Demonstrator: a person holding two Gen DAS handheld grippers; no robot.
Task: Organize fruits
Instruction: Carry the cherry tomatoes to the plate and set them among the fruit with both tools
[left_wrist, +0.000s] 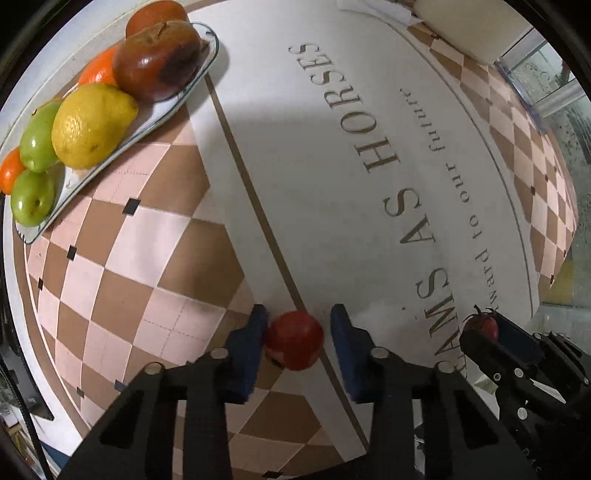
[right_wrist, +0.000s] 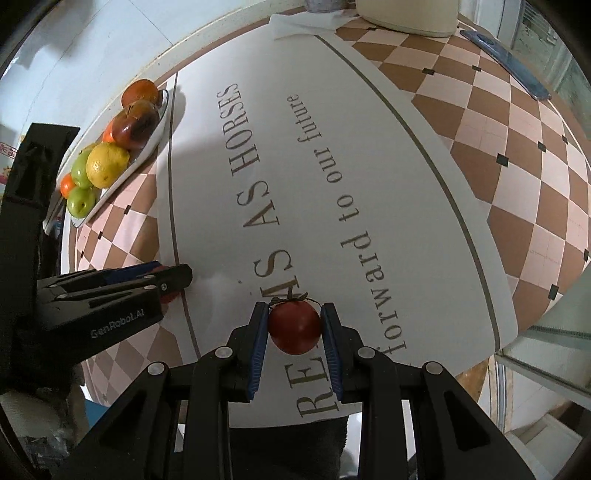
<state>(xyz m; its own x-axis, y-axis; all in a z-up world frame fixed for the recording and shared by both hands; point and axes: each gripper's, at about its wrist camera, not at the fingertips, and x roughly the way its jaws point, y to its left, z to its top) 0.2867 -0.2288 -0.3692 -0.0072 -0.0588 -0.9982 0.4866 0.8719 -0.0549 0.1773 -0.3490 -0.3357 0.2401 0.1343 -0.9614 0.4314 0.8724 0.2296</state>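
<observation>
- Red and round, an apple (left_wrist: 294, 339) lies on the checked tablecloth (left_wrist: 147, 236) between the fingers of the left gripper (left_wrist: 298, 345); its jaws stand wide, one blue pad at the fruit's left side, a gap on the right, so nothing is gripped yet.
- The right gripper (right_wrist: 294, 326) is closed on a tomato (right_wrist: 294, 326), pads pressing both sides, stem pointing far, probably so it cannot roll.
- The long plate (left_wrist: 162, 114) sits far left, already loaded with a lemon (left_wrist: 92, 123), green apples, oranges and a dark red fruit.
- Both red fruits are well apart from the plate; judging by the task, they belong there next.
</observation>
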